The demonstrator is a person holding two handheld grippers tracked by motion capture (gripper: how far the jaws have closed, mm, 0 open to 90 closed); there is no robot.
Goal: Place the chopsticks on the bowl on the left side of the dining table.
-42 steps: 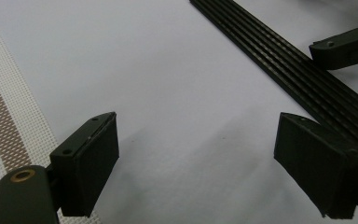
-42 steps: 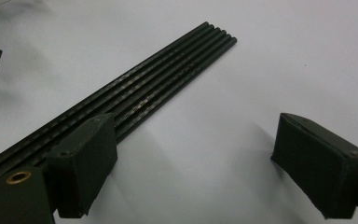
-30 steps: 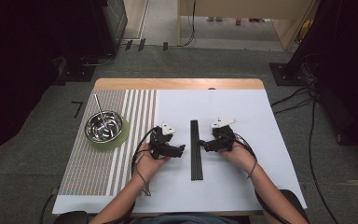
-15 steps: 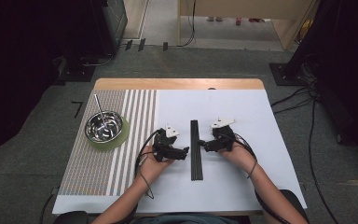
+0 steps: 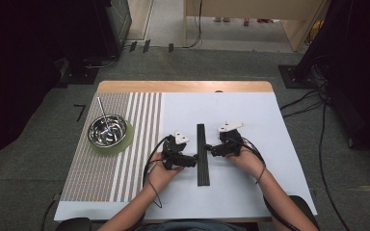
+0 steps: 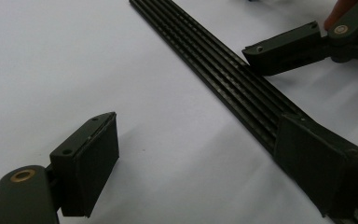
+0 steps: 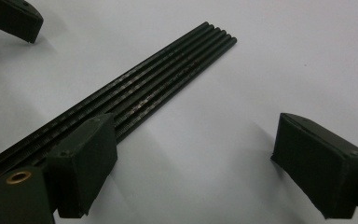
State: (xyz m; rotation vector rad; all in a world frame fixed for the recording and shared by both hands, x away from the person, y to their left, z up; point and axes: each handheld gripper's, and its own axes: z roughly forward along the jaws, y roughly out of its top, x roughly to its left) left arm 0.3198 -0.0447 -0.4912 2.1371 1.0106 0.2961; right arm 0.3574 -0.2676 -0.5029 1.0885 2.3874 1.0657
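Now both grippers, L [image 5: 192, 160] & R [image 5: 213, 150], jaws released, flank black rod bundle [image 5: 202, 154].

My white-topped table [image 5: 250, 192] with its bare wooden far edge carries a flat row of thin black rods [image 5: 201, 154], lying between my two tongs. Well off to the left of my left tongs sits a grey striped mat [image 5: 96, 173], with a round green pad [image 5: 125, 142] on it.
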